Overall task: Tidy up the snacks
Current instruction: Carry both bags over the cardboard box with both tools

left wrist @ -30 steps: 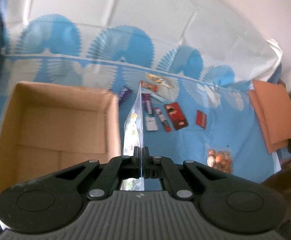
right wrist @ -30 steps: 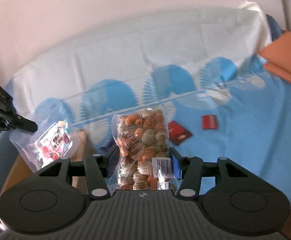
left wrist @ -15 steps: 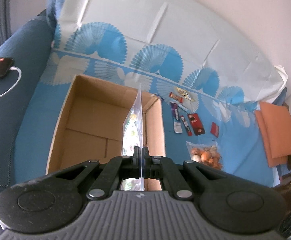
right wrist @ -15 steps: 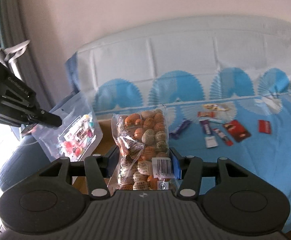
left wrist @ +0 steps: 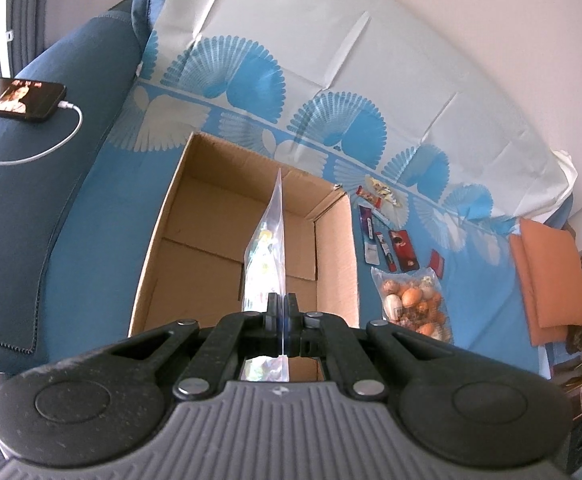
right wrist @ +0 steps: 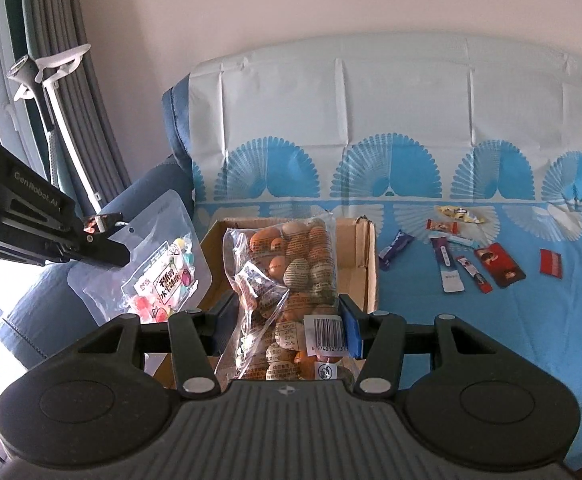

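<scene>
My left gripper (left wrist: 282,307) is shut on a clear candy pouch (left wrist: 266,256), seen edge-on, held above the open cardboard box (left wrist: 211,240). The right wrist view shows that pouch (right wrist: 159,268) hanging from the left gripper (right wrist: 105,236) left of the box (right wrist: 365,264). My right gripper (right wrist: 287,320) is shut on a clear bag of brown and speckled eggs (right wrist: 291,280), held upright in front of the box. Another egg bag (left wrist: 413,306) lies on the blue cloth right of the box.
Several small snack packets (left wrist: 387,240) lie on the blue fan-patterned cloth (right wrist: 491,300) right of the box. A phone on a white cable (left wrist: 19,98) rests on the dark blue sofa arm. An orange cushion (left wrist: 551,276) lies far right. Curtains (right wrist: 71,100) hang at left.
My left gripper has carried the pouch leftward over the box. My right gripper has swung left with its egg bag, so the box now lies straight ahead.
</scene>
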Demonstrator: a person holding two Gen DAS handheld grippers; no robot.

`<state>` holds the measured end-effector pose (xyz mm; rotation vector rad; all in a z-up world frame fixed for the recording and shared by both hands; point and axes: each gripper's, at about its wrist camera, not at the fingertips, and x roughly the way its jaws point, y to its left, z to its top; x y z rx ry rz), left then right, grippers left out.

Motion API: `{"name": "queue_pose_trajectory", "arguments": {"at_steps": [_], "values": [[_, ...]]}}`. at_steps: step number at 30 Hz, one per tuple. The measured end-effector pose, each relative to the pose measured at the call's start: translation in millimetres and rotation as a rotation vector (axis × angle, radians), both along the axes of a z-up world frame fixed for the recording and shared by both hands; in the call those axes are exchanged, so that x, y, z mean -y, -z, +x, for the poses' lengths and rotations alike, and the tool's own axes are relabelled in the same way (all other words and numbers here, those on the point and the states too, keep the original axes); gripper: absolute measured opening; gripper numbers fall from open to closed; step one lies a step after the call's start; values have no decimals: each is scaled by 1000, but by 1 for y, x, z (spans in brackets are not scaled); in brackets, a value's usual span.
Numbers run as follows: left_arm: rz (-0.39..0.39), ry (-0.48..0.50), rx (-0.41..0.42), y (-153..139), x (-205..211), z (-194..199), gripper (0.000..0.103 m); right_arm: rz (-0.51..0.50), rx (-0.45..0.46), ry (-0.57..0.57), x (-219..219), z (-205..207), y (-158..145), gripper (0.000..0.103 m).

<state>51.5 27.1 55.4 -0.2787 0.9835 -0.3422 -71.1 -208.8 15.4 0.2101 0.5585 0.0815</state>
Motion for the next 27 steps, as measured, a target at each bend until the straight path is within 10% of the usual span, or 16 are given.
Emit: {"name": "queue_pose_trajectory", "arguments": {"at_steps": [27], "values": [[30,4,-60,41,19,36,0,-13,-98,-4,-8,47,29,55]]}}
